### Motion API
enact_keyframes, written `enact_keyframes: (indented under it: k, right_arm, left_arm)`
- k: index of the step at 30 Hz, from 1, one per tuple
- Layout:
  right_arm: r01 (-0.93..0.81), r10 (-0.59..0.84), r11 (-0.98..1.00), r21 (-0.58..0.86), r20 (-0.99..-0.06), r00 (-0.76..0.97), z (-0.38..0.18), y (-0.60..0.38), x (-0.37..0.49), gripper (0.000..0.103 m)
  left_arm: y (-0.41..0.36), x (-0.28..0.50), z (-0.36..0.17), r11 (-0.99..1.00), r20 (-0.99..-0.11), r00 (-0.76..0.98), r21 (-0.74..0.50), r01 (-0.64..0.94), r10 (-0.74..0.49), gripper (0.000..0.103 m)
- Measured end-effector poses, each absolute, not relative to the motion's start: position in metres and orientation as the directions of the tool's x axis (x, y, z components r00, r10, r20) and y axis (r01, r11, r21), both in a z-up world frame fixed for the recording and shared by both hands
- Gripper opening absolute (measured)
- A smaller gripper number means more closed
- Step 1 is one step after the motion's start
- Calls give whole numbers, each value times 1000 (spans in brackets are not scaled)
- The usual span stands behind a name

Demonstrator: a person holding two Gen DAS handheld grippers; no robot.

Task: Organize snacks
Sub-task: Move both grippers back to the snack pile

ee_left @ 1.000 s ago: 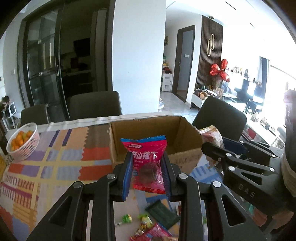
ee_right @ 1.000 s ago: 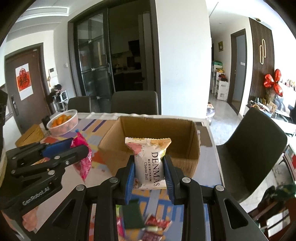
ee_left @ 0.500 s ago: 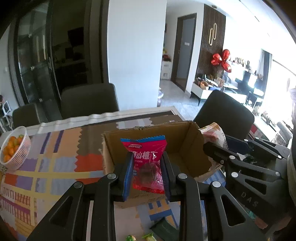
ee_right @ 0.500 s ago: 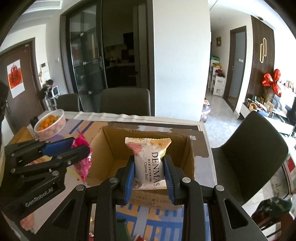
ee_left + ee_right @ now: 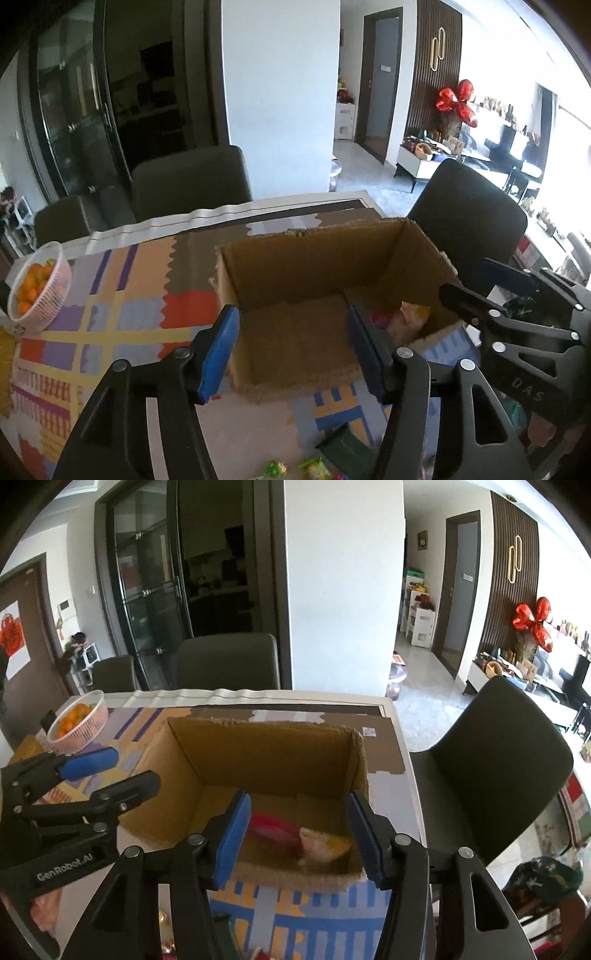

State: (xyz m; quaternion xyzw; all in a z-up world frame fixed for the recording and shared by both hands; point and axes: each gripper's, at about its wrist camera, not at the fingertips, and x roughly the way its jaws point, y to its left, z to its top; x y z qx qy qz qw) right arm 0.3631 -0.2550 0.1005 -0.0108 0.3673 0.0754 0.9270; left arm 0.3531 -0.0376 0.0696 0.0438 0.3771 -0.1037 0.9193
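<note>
An open cardboard box (image 5: pixel 303 273) stands on the patterned tablecloth; it also shows in the right wrist view (image 5: pixel 273 753). My left gripper (image 5: pixel 293 350) is open and empty above the box's near left side. My right gripper (image 5: pixel 299 834) is open and empty over the box's near right side. A red snack packet (image 5: pixel 273 829) and a pale Denmas cheese ball packet (image 5: pixel 323 847) lie on the box floor; in the left wrist view they show partly, the pale one (image 5: pixel 412 319) behind my right finger.
A white basket of oranges (image 5: pixel 38 291) sits at the table's left. Loose sweets (image 5: pixel 295 467) and a dark green packet (image 5: pixel 343 448) lie on the table in front of the box. Dark chairs (image 5: pixel 491 768) stand around the table.
Both grippers moved forward over the box and opened. The red packet and the Denmas packet left the jaws and now lie inside the box.
</note>
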Motion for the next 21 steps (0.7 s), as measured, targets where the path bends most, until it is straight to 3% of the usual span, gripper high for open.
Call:
enact_keyframes:
  k: [8, 21]
  right_arm:
    - [-189, 171, 981, 39, -631, 756, 110, -255, 313, 63]
    - [-228, 211, 973, 47, -588, 781, 112, -269, 237, 70]
  left_arm:
    - [-38, 301, 83, 973, -642, 758, 81, 218, -116, 67]
    - [-49, 221, 82, 959, -605, 778, 82, 272, -169, 75]
